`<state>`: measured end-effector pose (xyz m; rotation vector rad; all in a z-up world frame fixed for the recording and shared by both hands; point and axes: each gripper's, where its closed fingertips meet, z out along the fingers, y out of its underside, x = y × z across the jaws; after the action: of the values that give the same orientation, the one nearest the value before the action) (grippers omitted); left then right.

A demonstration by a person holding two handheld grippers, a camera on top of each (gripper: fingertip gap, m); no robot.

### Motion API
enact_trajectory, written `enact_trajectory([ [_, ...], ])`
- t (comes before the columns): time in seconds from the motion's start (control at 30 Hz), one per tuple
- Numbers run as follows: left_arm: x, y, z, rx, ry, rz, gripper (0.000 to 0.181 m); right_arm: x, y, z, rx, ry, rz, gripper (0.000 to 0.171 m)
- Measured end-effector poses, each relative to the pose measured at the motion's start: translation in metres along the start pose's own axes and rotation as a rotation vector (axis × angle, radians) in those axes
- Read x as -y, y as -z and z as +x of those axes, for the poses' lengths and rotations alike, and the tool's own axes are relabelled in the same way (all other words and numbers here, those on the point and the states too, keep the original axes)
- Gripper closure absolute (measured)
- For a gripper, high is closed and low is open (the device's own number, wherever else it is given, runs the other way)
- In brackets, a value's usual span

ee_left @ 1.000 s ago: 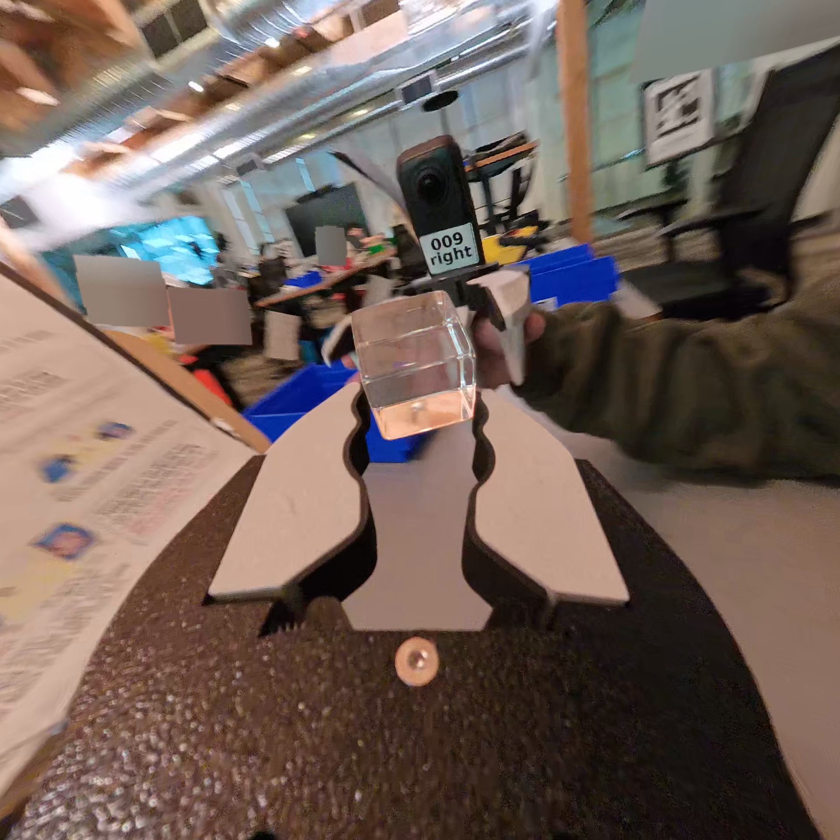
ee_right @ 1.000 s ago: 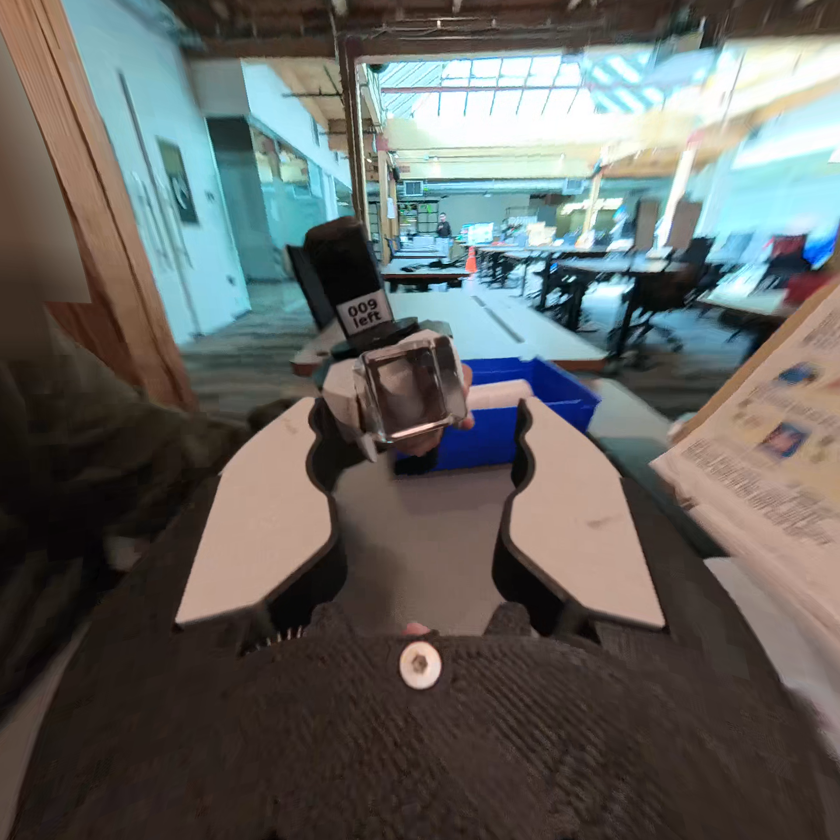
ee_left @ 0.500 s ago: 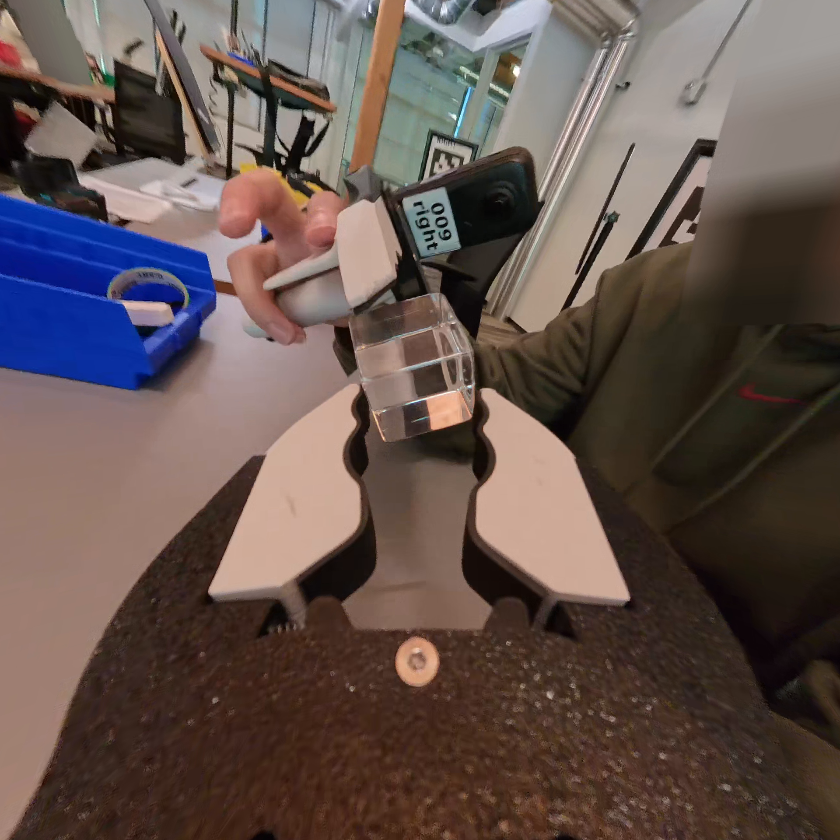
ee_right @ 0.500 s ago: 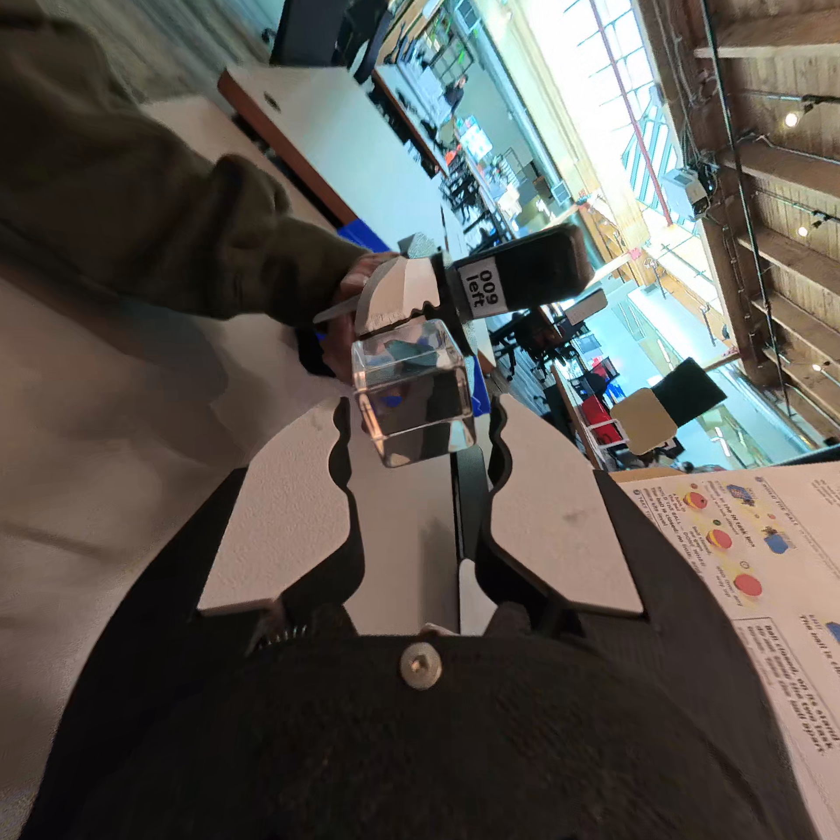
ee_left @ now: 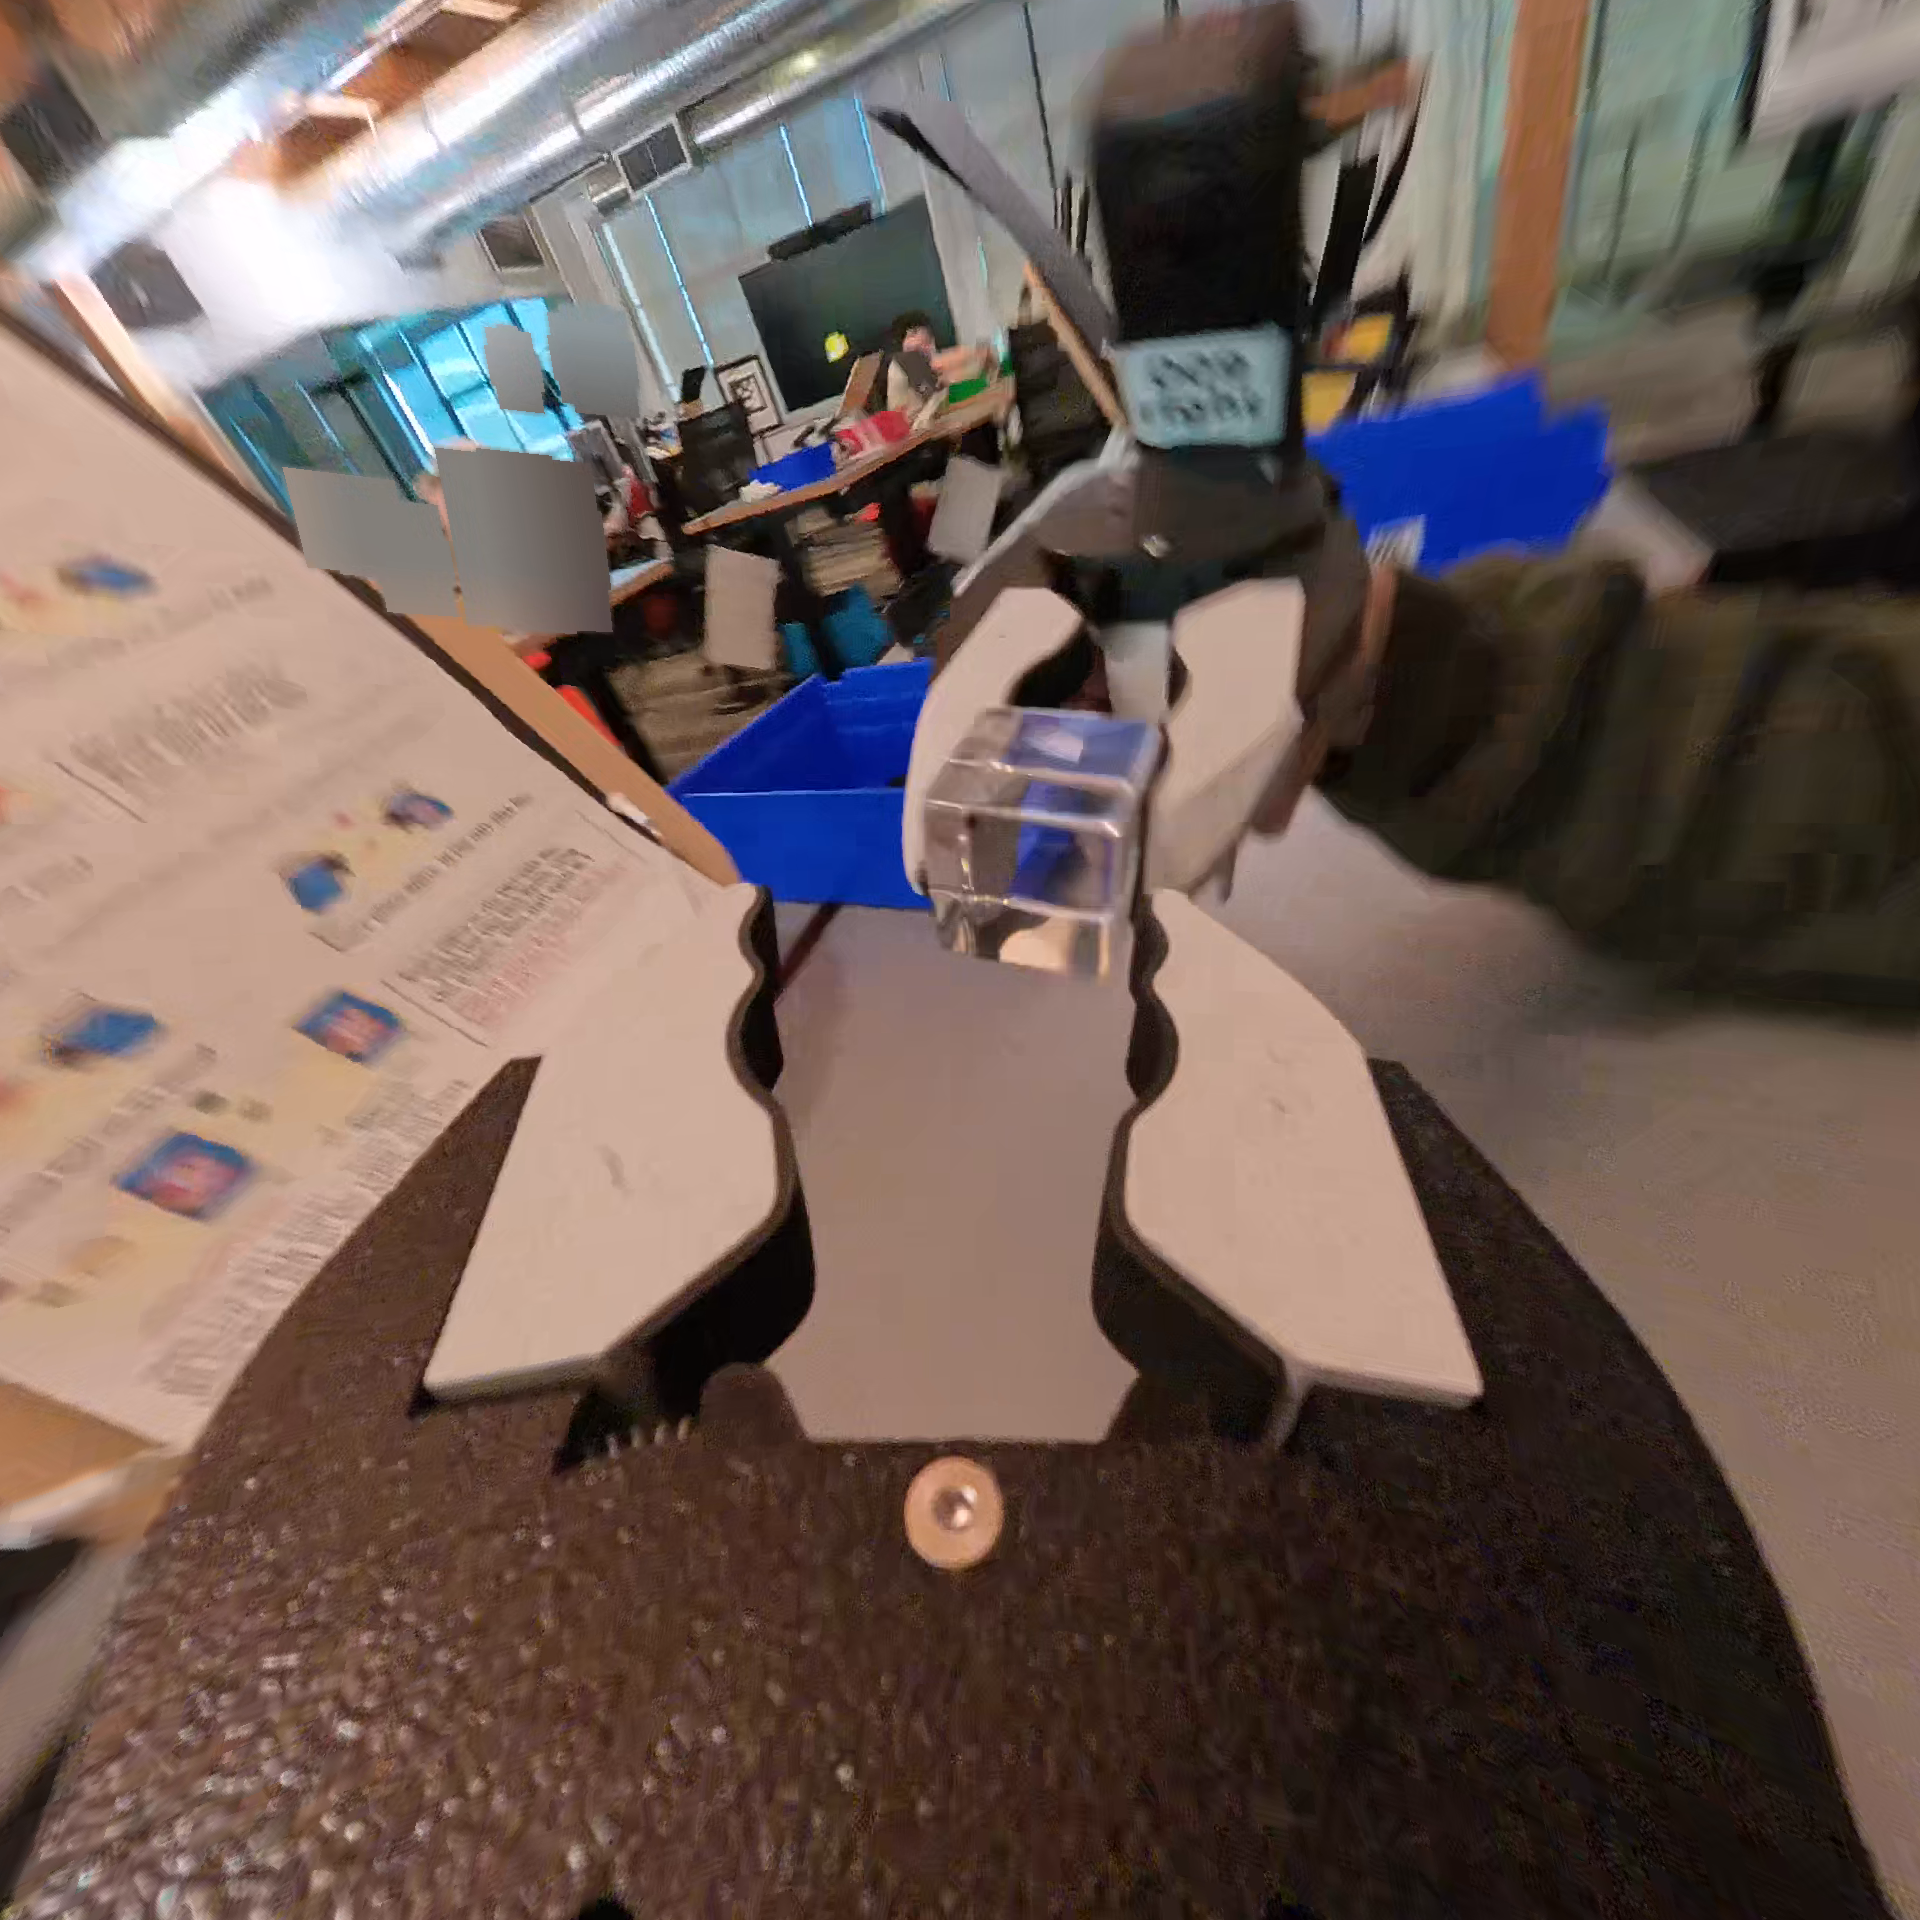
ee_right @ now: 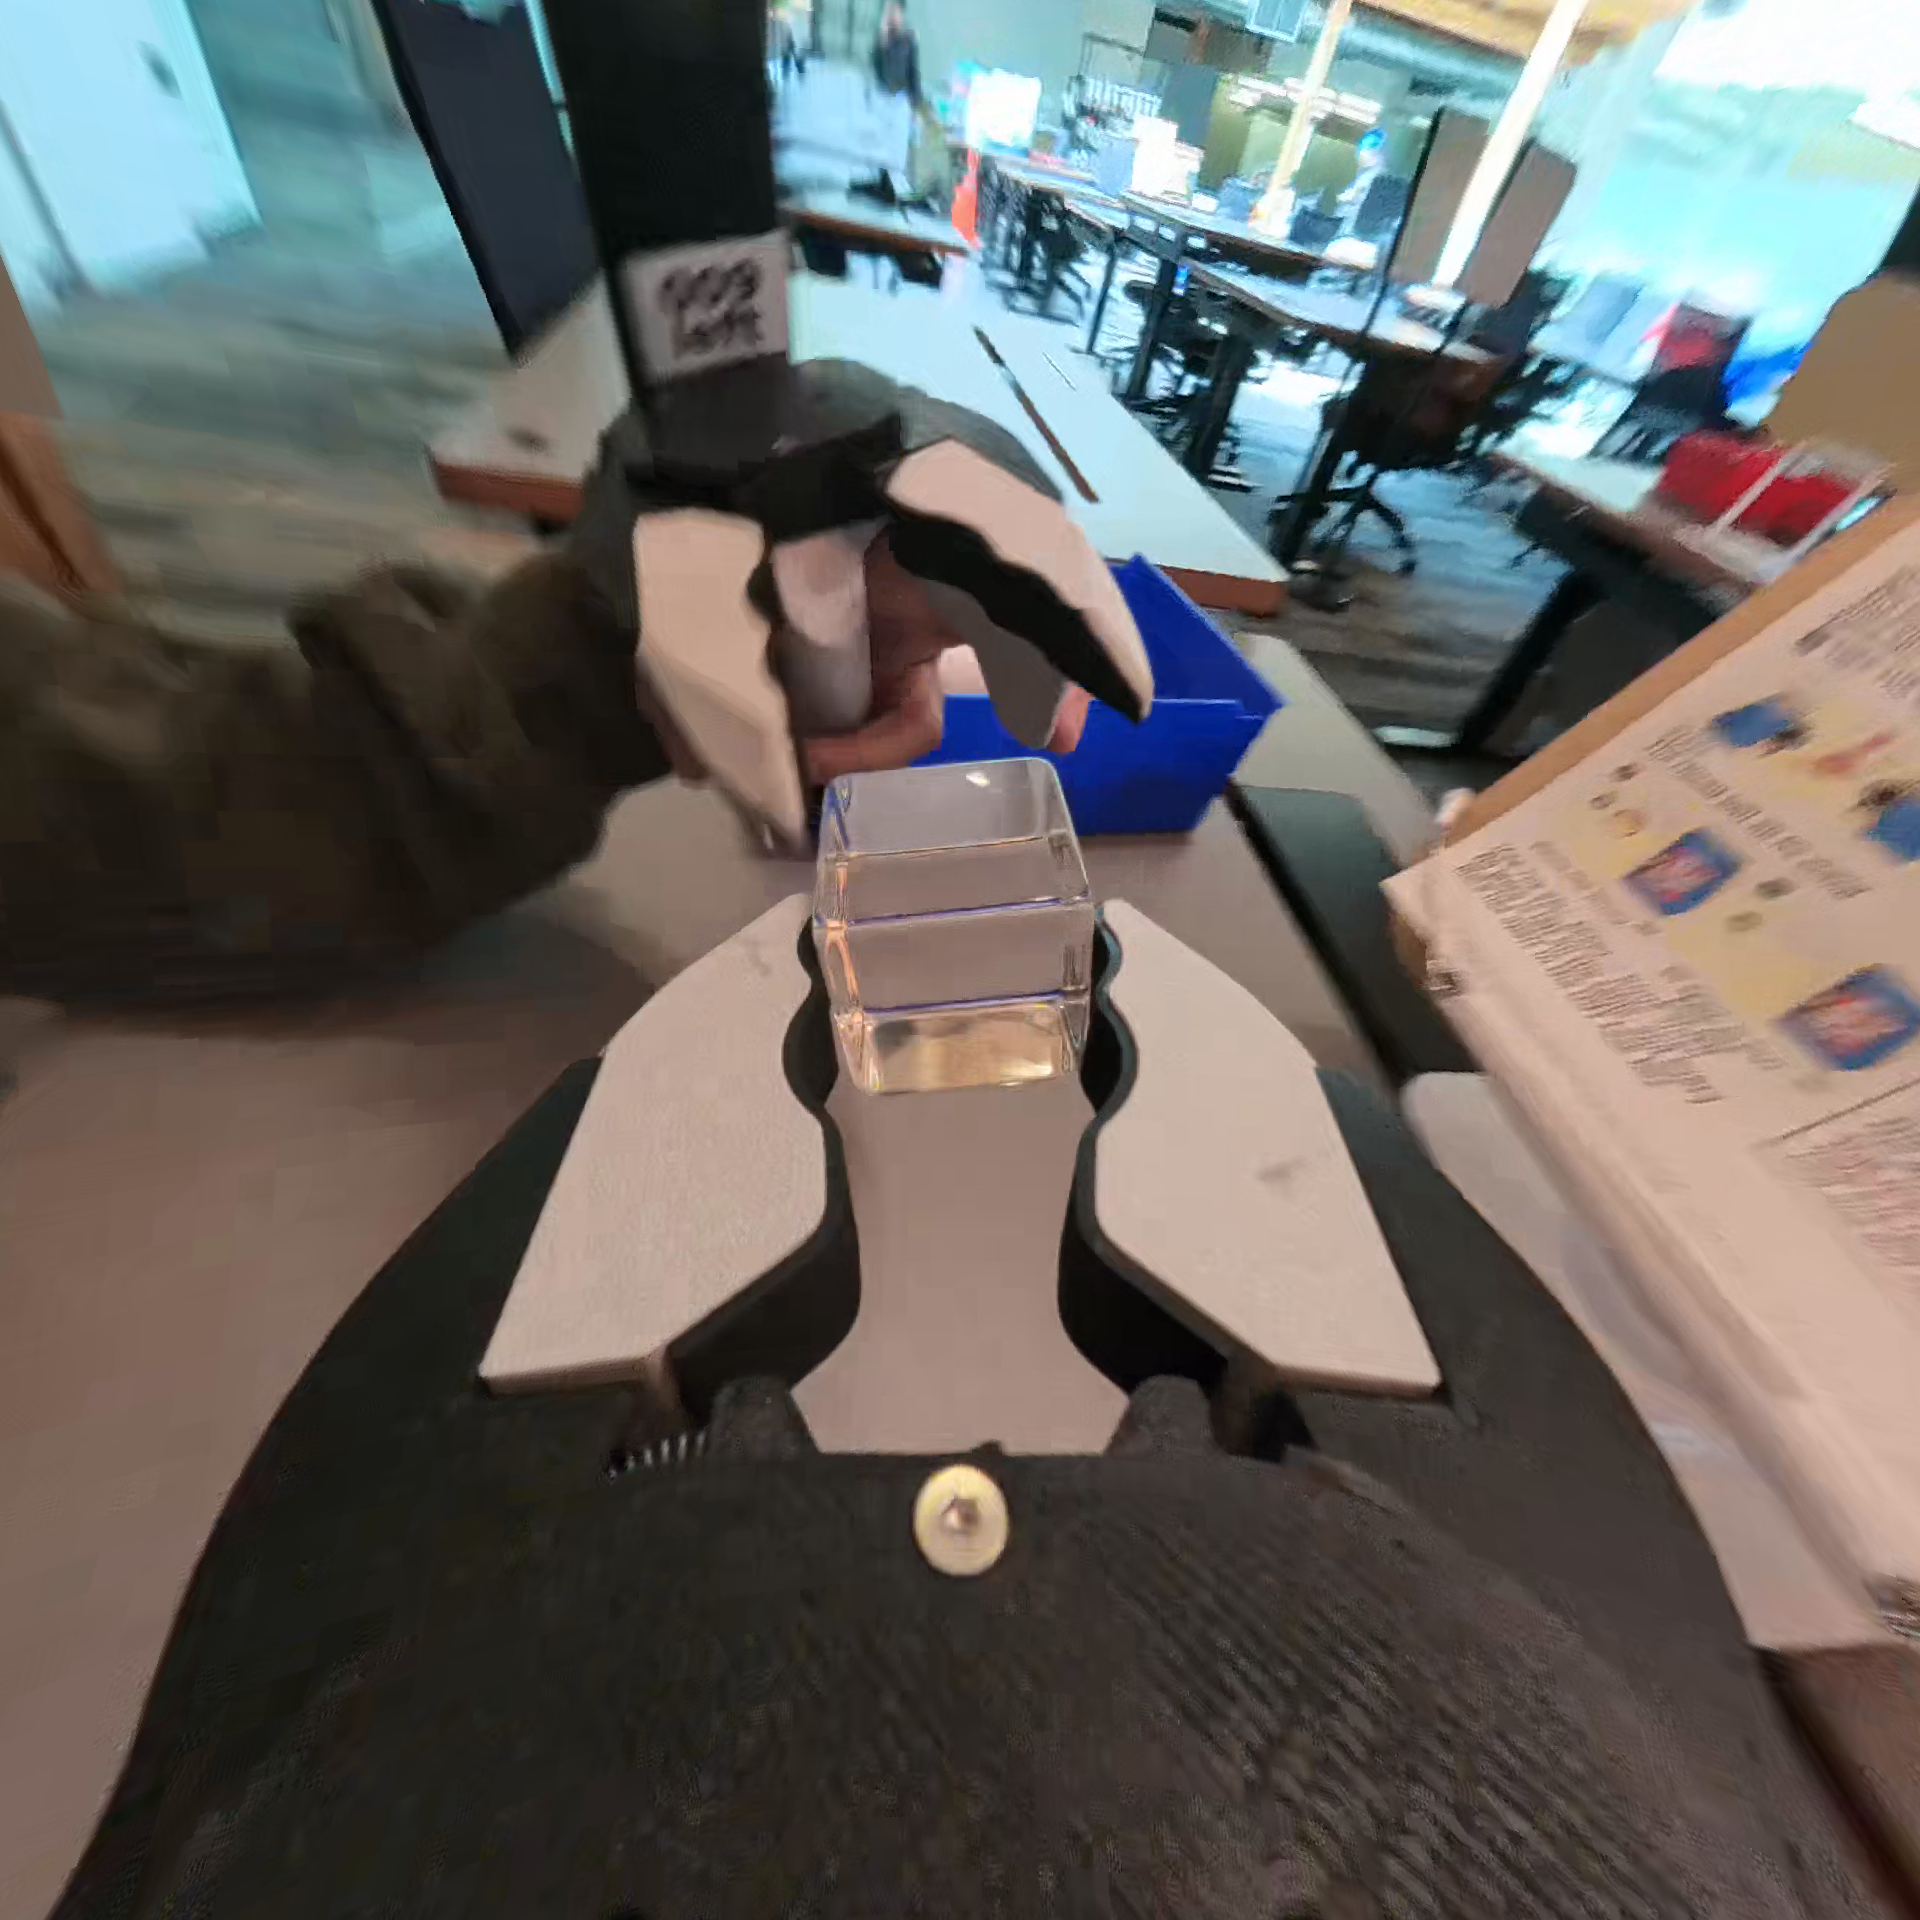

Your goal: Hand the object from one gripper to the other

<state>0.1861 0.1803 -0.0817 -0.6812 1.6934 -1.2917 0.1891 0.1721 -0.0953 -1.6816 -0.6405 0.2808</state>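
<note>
A clear cube (ee_right: pixel 951 935) sits between the fingertips of my right gripper (ee_right: pixel 953 920), which is shut on it above the grey table (ee_right: pixel 208 1195). My left gripper (ee_right: pixel 956 758) shows just beyond the cube, open and apart from it, with one fingertip close to the cube's far left corner. In the left wrist view, my left gripper (ee_left: pixel 951 914) is open and empty. The cube (ee_left: pixel 1023 842) sits just ahead of its right fingertip, held in the right gripper (ee_left: pixel 1060 873), which points towards the camera. A hand in an olive sleeve (ee_left: pixel 1662 779) holds the right gripper.
A blue bin (ee_right: pixel 1153 758) stands on the table behind the grippers; it also shows in the left wrist view (ee_left: pixel 810 790). A board with a printed sheet (ee_right: pixel 1714 935) leans at the right, and at the left in the left wrist view (ee_left: pixel 260 883). Desks and chairs stand far behind. My two grippers' fingertips are within a few centimetres of each other.
One second ago my left gripper held the cube and the right was open. The right closed on the cube, the left opened and let go, and the two have drawn slightly apart.
</note>
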Motion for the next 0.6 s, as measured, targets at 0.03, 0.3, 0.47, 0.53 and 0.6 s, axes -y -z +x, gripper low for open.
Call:
enact_trajectory([
  [0.03, -0.003, -0.002, 0.001, 0.031, -0.111, -0.038, 0.116, 0.002, 0.000, 0.002, 0.021, -0.105, 0.031, 0.126],
  [0.3, 0.001, -0.027, 0.007, 0.198, -0.551, -0.049, 0.120, 0.007, 0.004, -0.004, 0.224, -0.568, 0.125, 0.126],
  [0.47, -0.015, -0.036, 0.003, 0.212, -0.638, -0.137, 0.133, -0.007, -0.002, 0.000, 0.198, -0.609, 0.062, 0.126],
  [0.53, -0.014, -0.036, -0.002, 0.224, -0.536, -0.126, 0.133, -0.004, -0.002, 0.005, 0.160, -0.587, 0.088, 0.127],
  [0.6, -0.010, -0.033, 0.001, 0.162, -0.358, -0.068, 0.134, 0.004, 0.000, 0.007, 0.135, -0.507, 0.130, 0.120],
])
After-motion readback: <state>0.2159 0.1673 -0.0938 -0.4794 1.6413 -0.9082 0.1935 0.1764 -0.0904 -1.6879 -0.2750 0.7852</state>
